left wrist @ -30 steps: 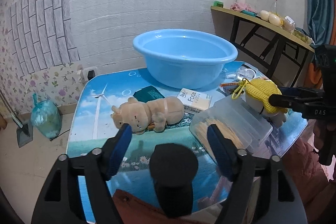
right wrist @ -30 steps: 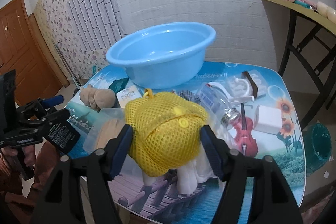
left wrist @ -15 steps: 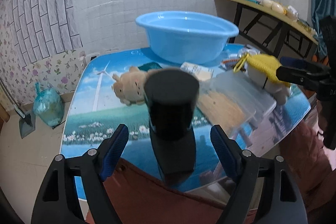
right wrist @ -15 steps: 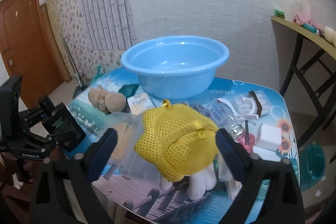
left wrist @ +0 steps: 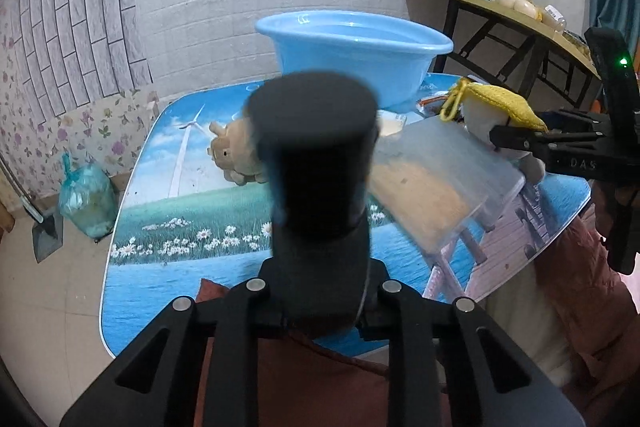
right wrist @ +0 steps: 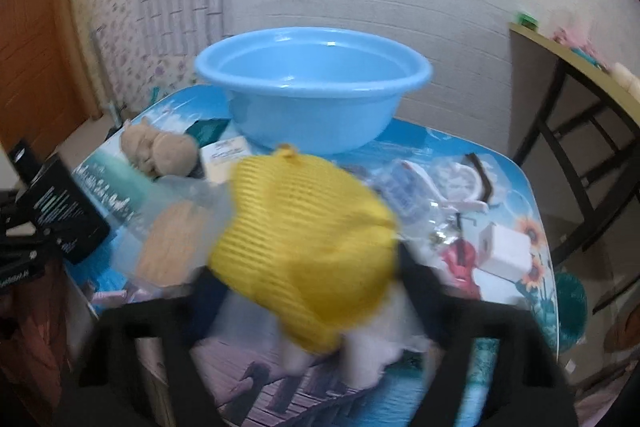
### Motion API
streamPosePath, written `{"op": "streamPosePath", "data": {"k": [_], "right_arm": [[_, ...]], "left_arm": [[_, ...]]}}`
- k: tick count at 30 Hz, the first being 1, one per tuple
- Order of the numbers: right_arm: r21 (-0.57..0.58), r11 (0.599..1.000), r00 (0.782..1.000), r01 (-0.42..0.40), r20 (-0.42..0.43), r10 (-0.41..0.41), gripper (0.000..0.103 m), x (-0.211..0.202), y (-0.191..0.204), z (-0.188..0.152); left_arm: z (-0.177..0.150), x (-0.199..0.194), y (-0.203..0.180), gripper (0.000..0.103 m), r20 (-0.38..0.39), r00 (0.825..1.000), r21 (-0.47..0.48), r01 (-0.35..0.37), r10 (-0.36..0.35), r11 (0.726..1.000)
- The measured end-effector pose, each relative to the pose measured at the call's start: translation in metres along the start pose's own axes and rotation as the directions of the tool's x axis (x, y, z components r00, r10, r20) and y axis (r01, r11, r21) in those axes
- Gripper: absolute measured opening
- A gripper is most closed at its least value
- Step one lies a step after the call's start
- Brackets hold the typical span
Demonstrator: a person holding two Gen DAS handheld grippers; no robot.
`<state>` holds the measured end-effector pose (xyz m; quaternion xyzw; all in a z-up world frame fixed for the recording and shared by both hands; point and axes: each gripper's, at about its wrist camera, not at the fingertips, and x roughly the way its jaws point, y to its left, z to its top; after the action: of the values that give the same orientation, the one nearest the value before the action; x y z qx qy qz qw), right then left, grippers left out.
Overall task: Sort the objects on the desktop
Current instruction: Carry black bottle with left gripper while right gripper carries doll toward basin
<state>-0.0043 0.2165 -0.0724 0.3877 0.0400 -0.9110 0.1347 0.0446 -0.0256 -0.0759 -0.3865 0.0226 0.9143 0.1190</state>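
Black bottle [left wrist: 316,163] stands up between the closed fingers of the left gripper [left wrist: 318,291], held tight over the near edge of the picture table [left wrist: 160,239]. The right gripper [right wrist: 316,291] has just been closing its jaws, with the yellow net toy [right wrist: 304,239] between them. That view is blurry, but it looks like the fingers squeeze the toy, which has white legs hanging under it. Behind both, the big blue basin [right wrist: 312,87] sits at the back of the table. A brown plush toy [left wrist: 234,155] lies on its side in front of it. A clear plastic box [left wrist: 436,183] with something tan inside sits just beside the bottle. A white charger block [right wrist: 506,247] lies on the right side of the table.
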Motion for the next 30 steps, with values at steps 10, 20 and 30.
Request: {"op": "streamPosePath", "data": {"k": [10,20,30], "right_arm": [[0.041,0.998,0.996,-0.056,0.077,0.053,0.054,-0.022,-0.004,0.009],[0.054,0.995,0.986,-0.083,0.150,0.074,0.054,-0.045,-0.003,0.025],[0.044,0.993,0.976,-0.110,0.193,0.099,0.054,-0.052,-0.004,0.049]], "left_arm": [[0.019,-0.009,0.002,0.020,0.050,0.999,-0.013,0.006,-0.005,1.000],[0.041,-0.020,-0.002,0.020,0.097,0.995,-0.004,0.030,-0.029,1.000],[0.087,-0.023,-0.002,0.020,0.153,0.986,-0.012,0.068,-0.066,0.998]]}}
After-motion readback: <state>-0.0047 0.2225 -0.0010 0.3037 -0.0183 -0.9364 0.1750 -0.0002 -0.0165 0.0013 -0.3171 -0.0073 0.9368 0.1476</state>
